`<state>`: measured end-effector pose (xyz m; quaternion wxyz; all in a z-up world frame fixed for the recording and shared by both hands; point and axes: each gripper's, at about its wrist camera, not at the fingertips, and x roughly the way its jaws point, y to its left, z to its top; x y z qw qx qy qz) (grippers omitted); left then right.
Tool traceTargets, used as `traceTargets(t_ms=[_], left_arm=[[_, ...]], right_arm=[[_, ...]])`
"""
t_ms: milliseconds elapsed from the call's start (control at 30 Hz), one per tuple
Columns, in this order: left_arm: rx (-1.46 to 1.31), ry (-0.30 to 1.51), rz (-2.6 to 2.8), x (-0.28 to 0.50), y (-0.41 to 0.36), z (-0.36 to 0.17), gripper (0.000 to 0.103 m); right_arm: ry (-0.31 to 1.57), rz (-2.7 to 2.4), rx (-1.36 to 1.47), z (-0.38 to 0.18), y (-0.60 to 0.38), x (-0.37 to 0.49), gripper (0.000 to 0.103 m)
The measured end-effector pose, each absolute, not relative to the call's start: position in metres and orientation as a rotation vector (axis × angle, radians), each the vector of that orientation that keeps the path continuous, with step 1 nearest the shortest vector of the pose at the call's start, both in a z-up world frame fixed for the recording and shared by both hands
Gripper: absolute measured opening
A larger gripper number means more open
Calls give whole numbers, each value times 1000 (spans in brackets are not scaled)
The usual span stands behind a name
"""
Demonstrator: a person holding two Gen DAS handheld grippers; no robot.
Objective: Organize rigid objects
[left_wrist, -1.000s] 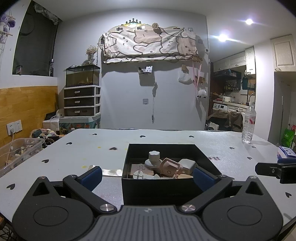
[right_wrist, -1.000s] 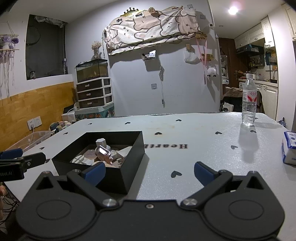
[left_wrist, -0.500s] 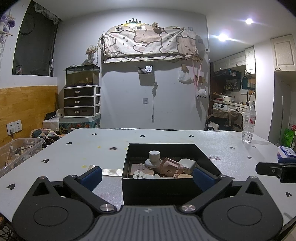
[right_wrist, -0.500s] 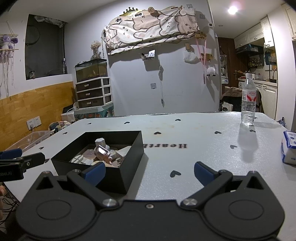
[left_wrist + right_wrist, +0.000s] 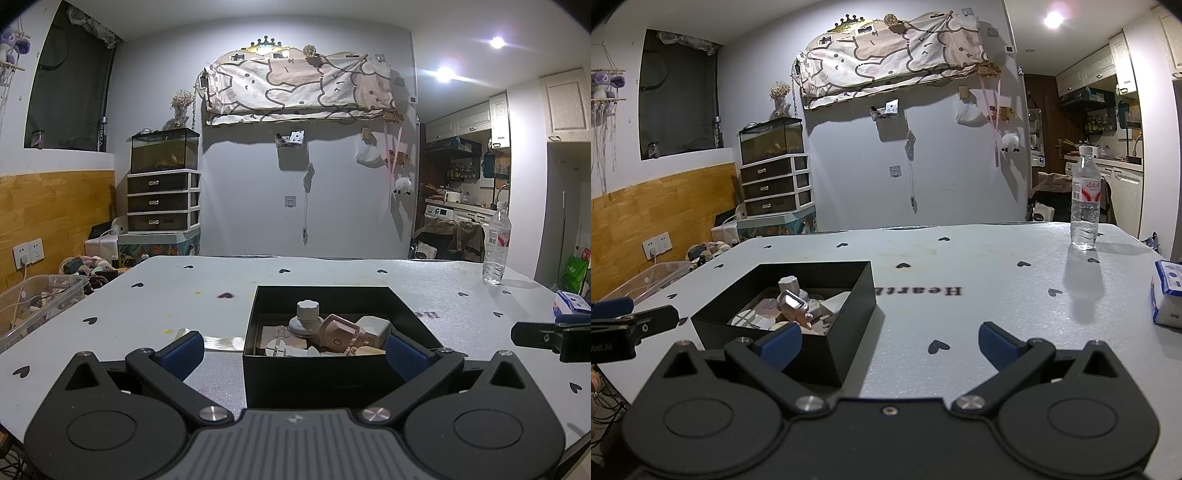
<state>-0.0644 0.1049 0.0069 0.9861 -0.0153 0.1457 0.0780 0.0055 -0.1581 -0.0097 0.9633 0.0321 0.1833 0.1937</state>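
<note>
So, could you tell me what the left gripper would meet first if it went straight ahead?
Probably the near wall of the black box: the open left gripper points right at it, though depth is unclear.

Not much to read here. The clearest bit is "Heart" printed in black on the desk (image 5: 979, 266) cover, upside down in the right wrist view, just right of the black box (image 5: 849, 295); the word runs on under the box's edge, so the rest is hidden. The left tongs (image 5: 613, 325) body at the left edge of that view shows "bot.AI", cut off. The water bottle (image 5: 1085, 206) near the desk's far right corner has a red label, too small to read.
</note>
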Motion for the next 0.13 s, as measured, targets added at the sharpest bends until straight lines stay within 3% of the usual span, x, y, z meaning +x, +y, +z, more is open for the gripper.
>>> traceTargets(t_ms=[133], left_arm=[[-29, 293, 158, -65, 105, 6, 103]], right_arm=[[371, 393, 65, -10, -158, 6, 103]])
